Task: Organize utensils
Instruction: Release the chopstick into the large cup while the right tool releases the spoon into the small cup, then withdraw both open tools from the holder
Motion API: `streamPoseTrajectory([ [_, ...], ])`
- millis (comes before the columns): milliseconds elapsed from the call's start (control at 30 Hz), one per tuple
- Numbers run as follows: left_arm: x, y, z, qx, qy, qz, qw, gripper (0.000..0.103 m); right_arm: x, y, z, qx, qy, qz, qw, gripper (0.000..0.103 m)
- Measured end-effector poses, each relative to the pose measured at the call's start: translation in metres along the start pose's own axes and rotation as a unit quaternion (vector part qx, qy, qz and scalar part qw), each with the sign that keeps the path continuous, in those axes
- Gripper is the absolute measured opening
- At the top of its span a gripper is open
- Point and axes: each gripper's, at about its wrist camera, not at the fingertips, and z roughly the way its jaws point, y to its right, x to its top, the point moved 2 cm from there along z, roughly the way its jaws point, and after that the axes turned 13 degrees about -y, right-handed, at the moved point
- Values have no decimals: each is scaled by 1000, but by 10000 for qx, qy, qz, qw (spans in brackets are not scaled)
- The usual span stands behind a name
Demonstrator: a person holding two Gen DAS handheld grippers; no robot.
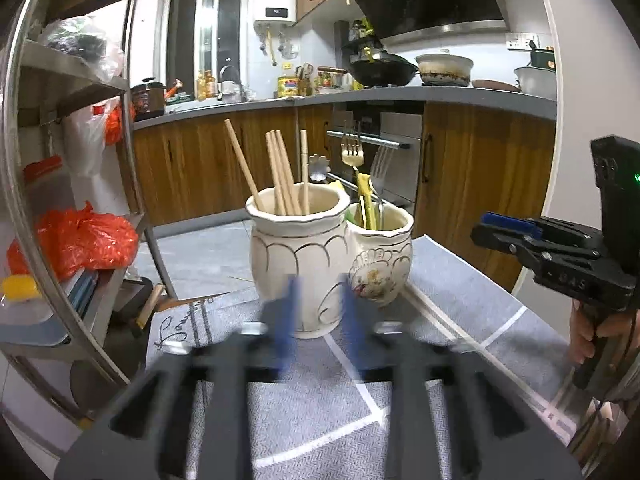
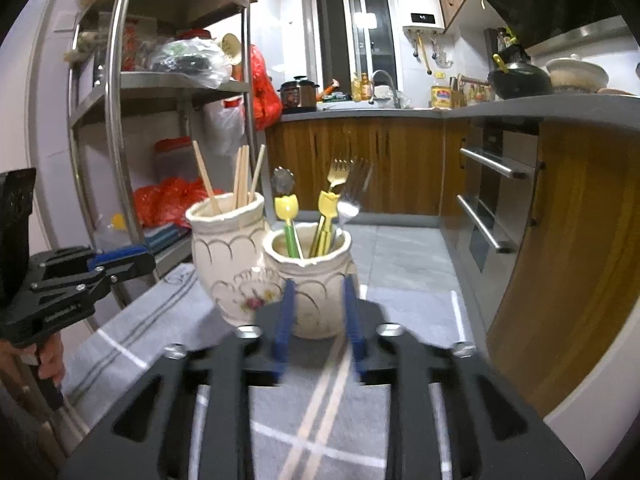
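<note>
Two cream ceramic jars stand side by side on a grey cloth. The taller jar (image 1: pixel 298 264) (image 2: pixel 224 248) holds several wooden chopsticks (image 1: pixel 280 172) (image 2: pixel 242 176). The shorter jar (image 1: pixel 380 256) (image 2: pixel 310 280) holds forks (image 1: pixel 352 152) (image 2: pixel 340 172) and yellow-handled utensils (image 2: pixel 286 216). A pair of chopsticks (image 2: pixel 320 400) (image 1: pixel 440 316) lies on the cloth in front of the jars. My left gripper (image 1: pixel 318 312) (image 2: pixel 120 260) is open and empty, just short of the jars. My right gripper (image 2: pixel 318 312) (image 1: pixel 500 228) is open and empty, facing the shorter jar.
The grey cloth (image 1: pixel 312 412) (image 2: pixel 160 320) covers the tabletop. A steel shelf rack (image 1: pixel 80 92) (image 2: pixel 120 120) with red bags stands to the left. Wooden kitchen cabinets (image 1: pixel 480 168) and an oven (image 2: pixel 492 200) lie behind.
</note>
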Motion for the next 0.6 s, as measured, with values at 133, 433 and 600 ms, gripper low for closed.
streamPoseTrajectory([
  [133, -4, 3, -5, 75, 134, 31, 9999, 65, -4, 1, -3, -81, 80, -56, 9999, 59],
  [433, -10, -8, -7, 245, 303, -93, 9992, 97, -6, -3, -12, -132, 426, -191, 9988, 97],
  [600, -15, -13, -3, 362, 258, -169, 9989, 97, -6, -3, -11, -195, 421, -246, 9986, 98],
])
